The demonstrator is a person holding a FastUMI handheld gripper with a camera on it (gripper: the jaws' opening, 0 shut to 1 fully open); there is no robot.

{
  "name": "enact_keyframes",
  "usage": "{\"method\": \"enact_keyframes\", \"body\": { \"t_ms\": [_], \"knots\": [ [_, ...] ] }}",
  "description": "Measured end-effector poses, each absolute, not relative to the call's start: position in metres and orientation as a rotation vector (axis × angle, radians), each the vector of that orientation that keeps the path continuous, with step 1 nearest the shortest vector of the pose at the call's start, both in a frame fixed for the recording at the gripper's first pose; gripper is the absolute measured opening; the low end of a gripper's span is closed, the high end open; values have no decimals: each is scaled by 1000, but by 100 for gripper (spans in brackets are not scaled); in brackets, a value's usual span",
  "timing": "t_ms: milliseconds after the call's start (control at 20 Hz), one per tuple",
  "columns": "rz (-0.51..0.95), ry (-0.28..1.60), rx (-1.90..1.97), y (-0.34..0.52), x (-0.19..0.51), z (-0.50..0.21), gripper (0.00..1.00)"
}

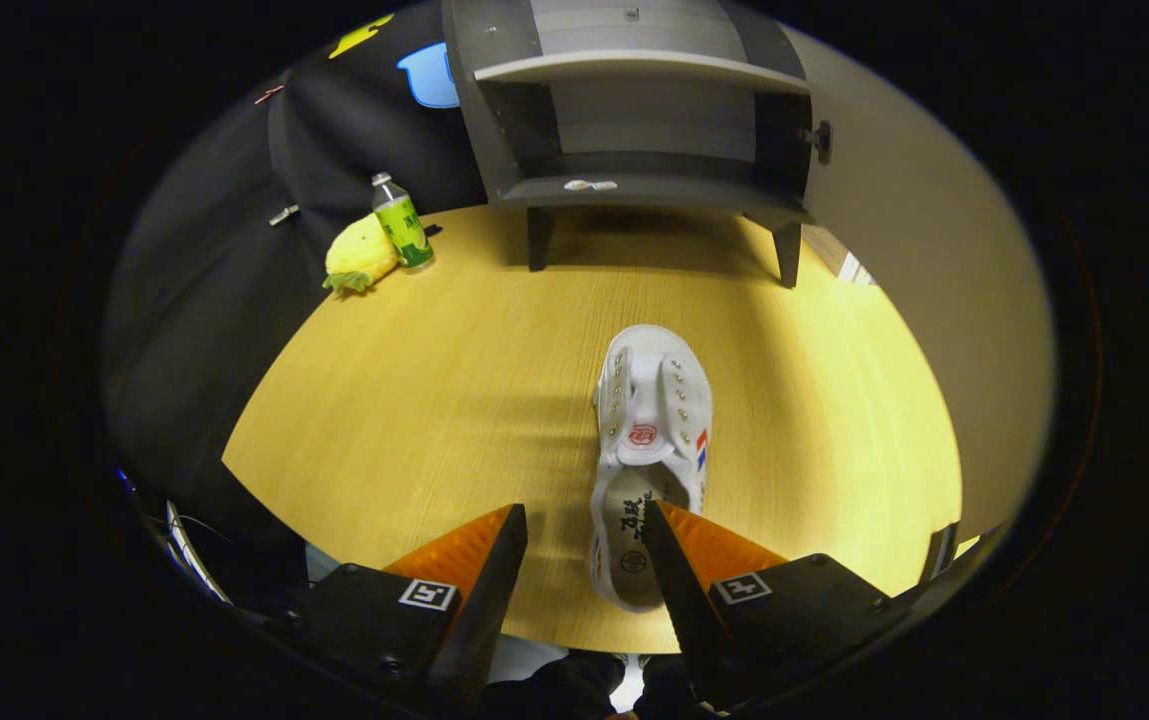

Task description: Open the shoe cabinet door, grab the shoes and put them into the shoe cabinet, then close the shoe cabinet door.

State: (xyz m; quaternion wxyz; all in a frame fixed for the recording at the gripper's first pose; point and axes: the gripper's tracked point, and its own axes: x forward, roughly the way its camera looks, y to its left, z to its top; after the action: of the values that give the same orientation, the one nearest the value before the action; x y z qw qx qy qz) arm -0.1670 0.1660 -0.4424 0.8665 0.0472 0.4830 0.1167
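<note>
The hand-held gripper (584, 540) hangs wide open and empty over the heel of the white shoe (652, 440) lying on the counter (434, 400) before the open shoe cabinet (644, 120); light, soft canvas, probably best pinched at the heel wall.

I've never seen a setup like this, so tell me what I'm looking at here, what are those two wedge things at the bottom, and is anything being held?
This picture comes from a fisheye camera riding on a handheld two-finger gripper, looking forward along its fingers. Those wedges are the fingers. They stand apart, holding nothing yet. A white shoe lies on the wooden table, its heel end between the fingers, one finger overlapping its edge. Beyond it stands a grey shoe cabinet with its door swung open to the right. Off to the left, a green-labelled bottle stands beside a yellow plush toy.
</note>
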Motion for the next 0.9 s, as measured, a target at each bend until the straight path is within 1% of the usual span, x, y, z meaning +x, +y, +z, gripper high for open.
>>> {"method": "enact_keyframes", "body": {
  "t_ms": [50,150,200,300,450,600,650,700,750,800,900],
  "knots": [
    [222,1008,94,166,-162,-453,78],
    [175,983,91,168,-149,-466,73],
    [152,961,86,167,-141,-471,72],
    [129,923,98,169,-127,-474,68],
    [51,862,91,164,-104,-481,43],
    [11,806,62,156,-87,-482,43],
    [27,783,60,161,-74,-487,29],
    [37,785,52,163,-76,-484,29],
    [54,766,54,164,-64,-489,11],
    [71,772,57,165,-67,-484,8],
    [75,777,100,160,-62,-478,6]
  ]
}}
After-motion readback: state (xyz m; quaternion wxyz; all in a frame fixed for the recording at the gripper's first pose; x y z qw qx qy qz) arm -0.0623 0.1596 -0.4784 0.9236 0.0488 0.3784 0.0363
